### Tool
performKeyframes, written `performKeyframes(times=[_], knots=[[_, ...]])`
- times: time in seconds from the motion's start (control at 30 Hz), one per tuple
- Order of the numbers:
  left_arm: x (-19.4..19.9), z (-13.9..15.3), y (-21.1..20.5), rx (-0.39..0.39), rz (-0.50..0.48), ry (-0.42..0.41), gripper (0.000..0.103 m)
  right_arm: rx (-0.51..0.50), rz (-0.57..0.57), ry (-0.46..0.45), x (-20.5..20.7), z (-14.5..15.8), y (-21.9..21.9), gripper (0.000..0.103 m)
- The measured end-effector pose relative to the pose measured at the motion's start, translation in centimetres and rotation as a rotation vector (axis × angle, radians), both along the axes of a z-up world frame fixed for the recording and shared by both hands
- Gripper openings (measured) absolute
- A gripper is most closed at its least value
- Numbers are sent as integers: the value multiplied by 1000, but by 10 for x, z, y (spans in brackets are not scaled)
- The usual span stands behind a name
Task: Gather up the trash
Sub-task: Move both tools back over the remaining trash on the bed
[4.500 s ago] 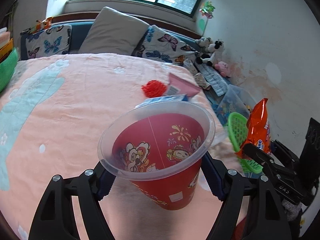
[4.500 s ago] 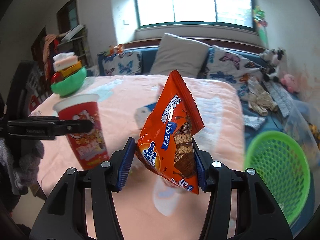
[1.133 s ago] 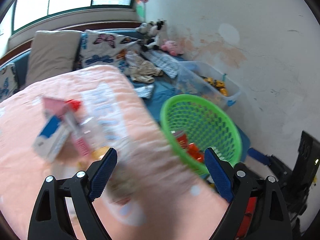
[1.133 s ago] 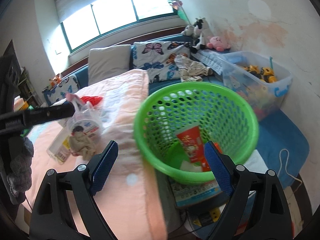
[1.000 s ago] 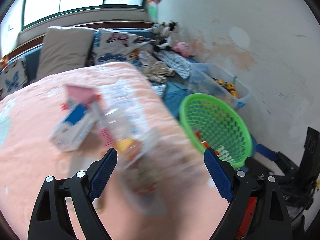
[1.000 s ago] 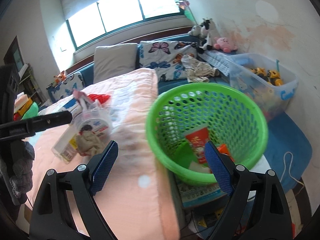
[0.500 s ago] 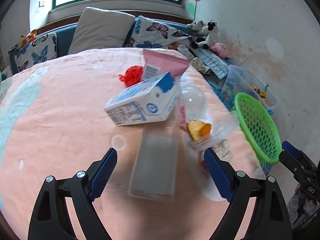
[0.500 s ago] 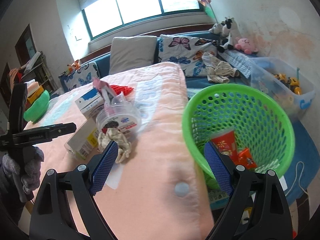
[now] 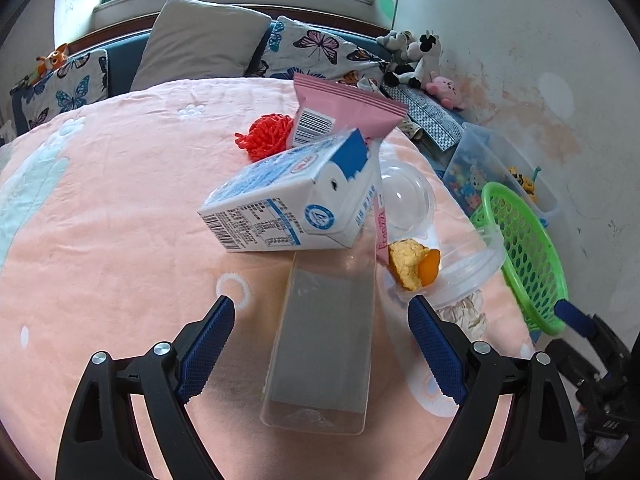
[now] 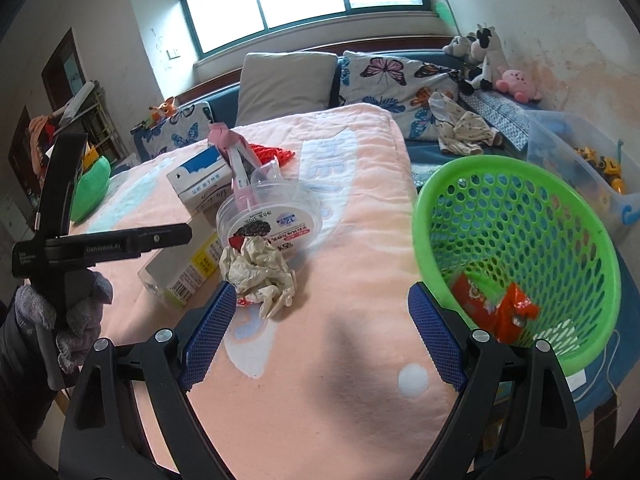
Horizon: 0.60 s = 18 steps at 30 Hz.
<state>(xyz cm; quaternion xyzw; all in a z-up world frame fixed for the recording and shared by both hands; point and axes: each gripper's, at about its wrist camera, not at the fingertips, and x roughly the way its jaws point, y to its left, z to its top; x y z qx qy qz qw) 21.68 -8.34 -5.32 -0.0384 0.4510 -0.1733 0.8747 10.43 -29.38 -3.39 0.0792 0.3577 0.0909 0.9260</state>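
Trash lies piled on the pink bedspread (image 9: 100,240). My left gripper (image 9: 320,344) is open and empty, its fingers either side of a clear plastic box (image 9: 324,344). Beyond it lie a blue-white milk carton (image 9: 292,204), a pink wrapper (image 9: 344,112), a red pom-pom (image 9: 266,136) and a clear tub (image 9: 452,276). My right gripper (image 10: 318,336) is open and empty above the bedspread (image 10: 360,184), near a crumpled tissue (image 10: 260,272) and the clear tub (image 10: 268,216). The green basket (image 10: 520,216) holds an orange snack bag (image 10: 496,308).
Pillows (image 9: 200,40) and plush toys (image 9: 412,56) line the back under the window. A clear toy bin (image 10: 580,160) stands behind the basket by the wall. The basket (image 9: 524,260) sits off the bed's right edge. A green bowl (image 10: 94,188) stands at left.
Both grippers let go of the red cup and the orange snack bag, which now lie in the basket. Both swung back from the basket to the trash pile; the left one moved closer to the clear box.
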Motion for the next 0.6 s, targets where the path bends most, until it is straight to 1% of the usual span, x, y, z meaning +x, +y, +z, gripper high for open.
performKeyframes(times=[0.07, 0.13, 0.2, 0.33, 0.5, 0.6], knots=[[1, 1, 3, -13, 5, 2, 86, -1, 6, 2, 2, -1, 2, 87], [3, 4, 8, -56, 15, 15, 86, -1, 11, 3, 4, -1, 4, 87], [7, 8, 13, -75, 36, 16, 86, 4, 17, 6, 6, -2, 6, 87], [13, 12, 16, -74, 55, 15, 86, 8, 30, 7, 9, -3, 10, 87], [11, 10, 22, -74, 59, 16, 86, 13, 56, 25, 15, -9, 17, 87], [10, 10, 26, -73, 63, 17, 86, 26, 87, 38, 21, -14, 27, 85]])
